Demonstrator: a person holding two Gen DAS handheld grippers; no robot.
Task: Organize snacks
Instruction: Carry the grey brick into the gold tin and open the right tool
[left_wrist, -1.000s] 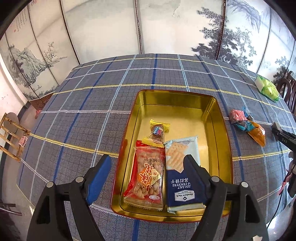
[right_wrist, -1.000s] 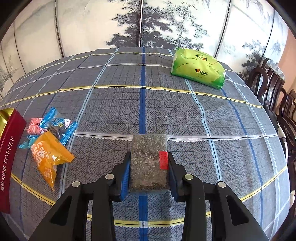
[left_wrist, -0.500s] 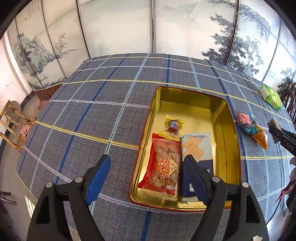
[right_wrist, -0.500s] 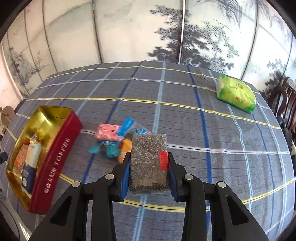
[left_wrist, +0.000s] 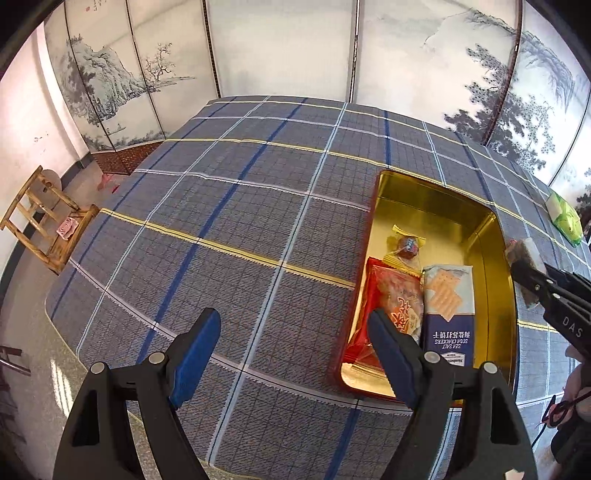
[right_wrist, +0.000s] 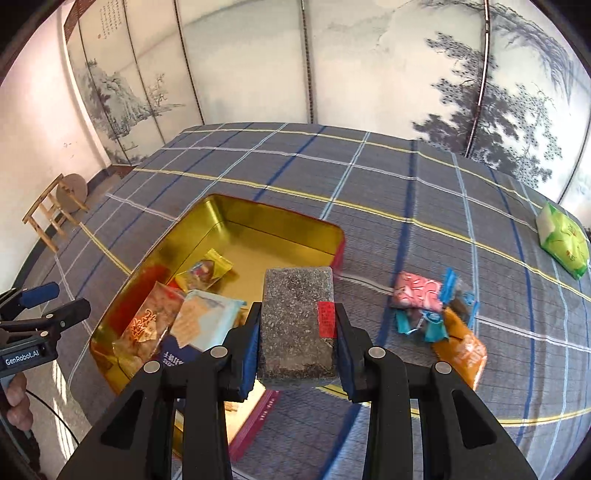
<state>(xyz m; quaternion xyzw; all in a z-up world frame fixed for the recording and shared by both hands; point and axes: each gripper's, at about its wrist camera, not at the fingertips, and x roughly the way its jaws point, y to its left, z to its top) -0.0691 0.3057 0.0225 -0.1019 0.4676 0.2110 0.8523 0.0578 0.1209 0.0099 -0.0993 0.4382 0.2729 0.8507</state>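
Right gripper (right_wrist: 297, 332) clamping dark speckled snack block (right_wrist: 297, 317), hanging over the gold tin's (right_wrist: 258, 216) near-right edge.

Red sticker on block unreadable. Cracker pack (left_wrist: 448, 314) reading "SEA SALT SODA CRACKERS". Left gripper (left_wrist: 295, 354) hanging wide apart, holding nothing, its right finger overlapping the tin's near-left corner, hiding part of the red pack (left_wrist: 395, 299).

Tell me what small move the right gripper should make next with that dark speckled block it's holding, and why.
Probably carry it a little further left and lower it: the right gripper is shut on the dark block above the gold tin's right edge, and bare floor shows beside the cracker packet.
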